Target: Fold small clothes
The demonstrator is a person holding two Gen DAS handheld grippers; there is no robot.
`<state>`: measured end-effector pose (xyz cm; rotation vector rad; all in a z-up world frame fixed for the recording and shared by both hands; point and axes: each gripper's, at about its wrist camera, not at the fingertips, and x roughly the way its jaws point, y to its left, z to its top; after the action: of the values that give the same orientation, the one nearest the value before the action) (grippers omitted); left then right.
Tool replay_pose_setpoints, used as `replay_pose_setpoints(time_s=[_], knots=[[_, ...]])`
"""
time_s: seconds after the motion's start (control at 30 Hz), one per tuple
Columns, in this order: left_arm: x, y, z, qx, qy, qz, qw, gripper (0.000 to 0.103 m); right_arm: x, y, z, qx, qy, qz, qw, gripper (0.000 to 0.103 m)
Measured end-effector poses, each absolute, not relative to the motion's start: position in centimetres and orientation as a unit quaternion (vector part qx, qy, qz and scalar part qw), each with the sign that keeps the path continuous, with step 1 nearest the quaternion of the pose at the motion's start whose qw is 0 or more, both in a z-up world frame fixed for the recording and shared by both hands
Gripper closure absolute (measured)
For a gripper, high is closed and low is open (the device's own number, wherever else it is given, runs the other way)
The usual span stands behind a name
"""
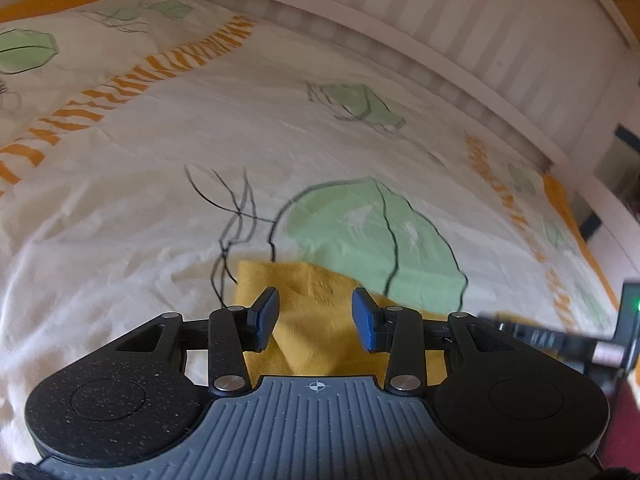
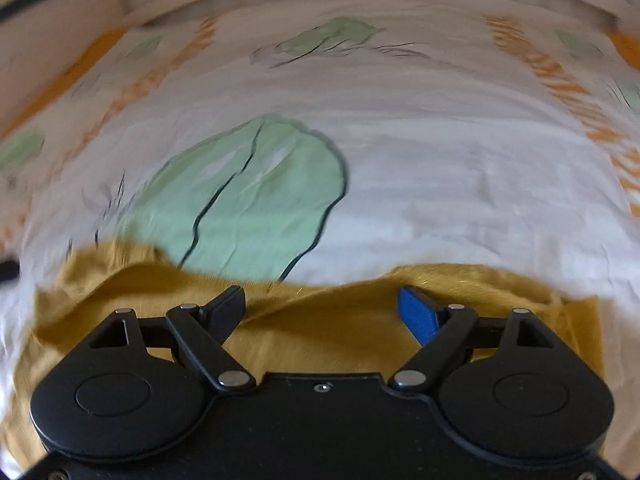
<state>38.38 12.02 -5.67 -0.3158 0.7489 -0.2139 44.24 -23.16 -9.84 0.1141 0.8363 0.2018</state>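
**Entry: mustard garment on bed, both tongs spread, no grip taken**

**Item.** One small mustard-yellow garment (image 2: 332,332), soft knit or fleece, lying on the bed sheet (image 1: 140,208) at the near edge of both views. In the right wrist view it spreads wide under the tool, rumpled, with raised folds at either side. In the left wrist view a pointed, partly doubled corner of it (image 1: 312,300) shows between the fingers.

**Left tongs** (image 1: 315,318). Spread; blue pads either side of the cloth corner, nothing pinched. Whether the pads touch the fabric cannot be told.

**Right tongs** (image 2: 322,314). Spread wide above the garment's middle; nothing pinched.

**Risks, as judged.**
- Closing on the doubled corner may catch two layers, or only one, so the fold drags crooked.
- The sheet lies directly under the cloth; a low pinch could gather the sheet with it and pull it up.
- The rumpled ridges on the right side would be trapped inside a fold if not flattened first.
- Both views are motion-blurred, so the edges are hard to place; a grip could land short of the hem.

**Surroundings.**
- Sheet: white, printed with a large green leaf (image 1: 372,240) and orange stripe bands (image 1: 132,80).
- White slatted headboard (image 1: 460,32) beyond the bed.
- A dark device with a green light (image 1: 630,308) at the right edge of the left view, probably part of the other tool; near the left tongs' right side, the only thing close enough to obstruct.
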Motion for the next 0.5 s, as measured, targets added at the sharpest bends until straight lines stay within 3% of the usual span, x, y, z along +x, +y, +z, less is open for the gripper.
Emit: replay_pose_setpoints(time_s=[0.17, 0.4, 0.5], knots=[[38.5, 10.3, -6.5, -0.104, 0.401, -0.150, 0.898, 0.064, 42.4, -25.6, -8.3, 0.081, 0.373, 0.084, 0.920, 0.018], [38.3, 7.6, -9.0, -0.031, 0.476, -0.247, 0.843, 0.064, 39.1, -26.0, -8.9, 0.034, 0.382, 0.111, 0.917, 0.018], [38.0, 7.0, -10.1, -0.011, 0.467, -0.252, 0.847, 0.064, 37.8, -25.7, -9.2, 0.023, 0.389, 0.131, 0.912, 0.018]])
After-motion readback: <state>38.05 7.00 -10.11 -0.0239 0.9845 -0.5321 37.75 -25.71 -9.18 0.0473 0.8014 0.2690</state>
